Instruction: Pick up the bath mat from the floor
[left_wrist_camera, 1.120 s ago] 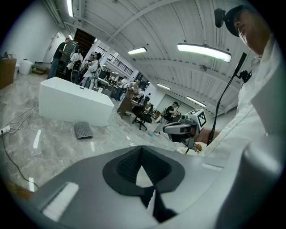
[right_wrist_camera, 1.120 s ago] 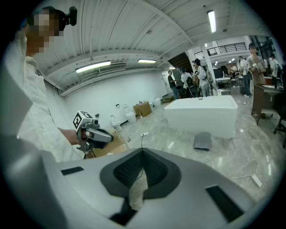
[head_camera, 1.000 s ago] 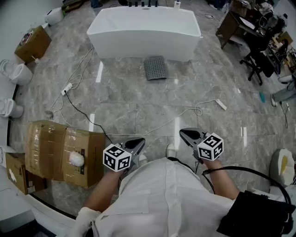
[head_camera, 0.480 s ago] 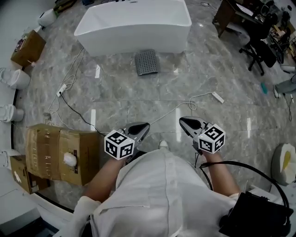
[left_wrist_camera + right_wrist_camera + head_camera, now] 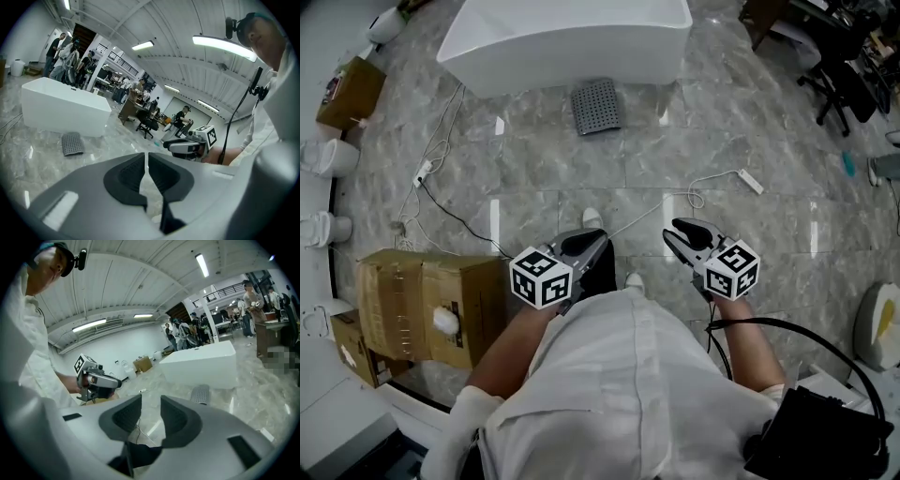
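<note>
The grey perforated bath mat (image 5: 595, 105) lies flat on the marble floor just in front of the white bathtub (image 5: 562, 42). It also shows in the left gripper view as the mat (image 5: 71, 143) and in the right gripper view as the mat (image 5: 201, 393), well ahead of both sets of jaws. My left gripper (image 5: 596, 240) is held at waist height, its jaws shut with nothing between them (image 5: 146, 157). My right gripper (image 5: 676, 231) is beside it, open by a small gap and holding nothing (image 5: 151, 403). Both are far from the mat.
A taped cardboard box (image 5: 427, 305) stands close at my left. Cables and power strips (image 5: 750, 181) trail across the floor between me and the tub. Toilets (image 5: 328, 155) line the left wall, another box (image 5: 349, 92) sits at far left, and an office chair (image 5: 839, 89) at the right.
The person has stepped forward: the tub and mat have slid towards the top of the head view and the box is nearer. Both grippers stay in front of the body.
</note>
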The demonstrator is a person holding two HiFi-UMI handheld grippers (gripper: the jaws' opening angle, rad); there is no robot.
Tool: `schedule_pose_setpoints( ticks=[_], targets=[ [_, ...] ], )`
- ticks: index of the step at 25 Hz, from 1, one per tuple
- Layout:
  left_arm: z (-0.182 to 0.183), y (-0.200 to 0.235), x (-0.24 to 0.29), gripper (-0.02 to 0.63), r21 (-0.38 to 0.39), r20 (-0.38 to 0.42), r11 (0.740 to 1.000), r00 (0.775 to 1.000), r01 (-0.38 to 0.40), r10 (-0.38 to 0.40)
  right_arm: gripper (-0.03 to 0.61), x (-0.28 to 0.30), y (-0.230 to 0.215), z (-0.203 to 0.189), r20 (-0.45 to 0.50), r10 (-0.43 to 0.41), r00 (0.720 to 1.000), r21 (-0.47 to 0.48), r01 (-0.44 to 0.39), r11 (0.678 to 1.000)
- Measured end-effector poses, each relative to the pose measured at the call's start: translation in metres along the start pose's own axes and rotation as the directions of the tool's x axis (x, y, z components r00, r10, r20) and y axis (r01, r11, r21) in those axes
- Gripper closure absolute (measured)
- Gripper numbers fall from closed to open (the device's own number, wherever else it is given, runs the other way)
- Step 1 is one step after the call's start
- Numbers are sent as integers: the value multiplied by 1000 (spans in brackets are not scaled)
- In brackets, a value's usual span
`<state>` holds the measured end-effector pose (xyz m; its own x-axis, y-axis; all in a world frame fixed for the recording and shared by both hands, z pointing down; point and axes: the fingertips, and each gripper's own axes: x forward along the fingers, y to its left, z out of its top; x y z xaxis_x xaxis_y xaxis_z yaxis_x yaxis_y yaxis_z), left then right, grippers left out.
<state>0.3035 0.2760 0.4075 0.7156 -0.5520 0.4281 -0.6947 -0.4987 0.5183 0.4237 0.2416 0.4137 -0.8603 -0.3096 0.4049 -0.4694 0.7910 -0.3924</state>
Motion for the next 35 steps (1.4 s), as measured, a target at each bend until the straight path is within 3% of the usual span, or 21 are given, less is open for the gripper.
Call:
schedule_pose_setpoints(
  ticks=[11, 17, 22, 28, 35],
  targets=[
    [114, 152, 10, 607, 45, 26, 999, 1000, 3, -4, 483, 137, -88, 84, 18, -45, 999, 160, 41, 986],
    [137, 238, -5, 609, -15, 1, 1000, 1000, -13, 13, 483, 220, -143, 114, 55, -60, 997, 289, 41, 956],
    [154, 282, -8, 609, -33, -10, 998, 998, -57, 57, 483, 264, -187, 126, 74, -60, 995, 396, 26, 918],
    [178, 339, 8, 609, -60, -51, 992, 993, -108, 105, 483, 331, -254, 121, 100, -54, 994, 537, -8, 843],
    [214, 411, 61, 609, -78, -177, 988, 977, -135, 120, 483, 415, -354, 76, 101, -71, 992, 712, -22, 702]
  ],
)
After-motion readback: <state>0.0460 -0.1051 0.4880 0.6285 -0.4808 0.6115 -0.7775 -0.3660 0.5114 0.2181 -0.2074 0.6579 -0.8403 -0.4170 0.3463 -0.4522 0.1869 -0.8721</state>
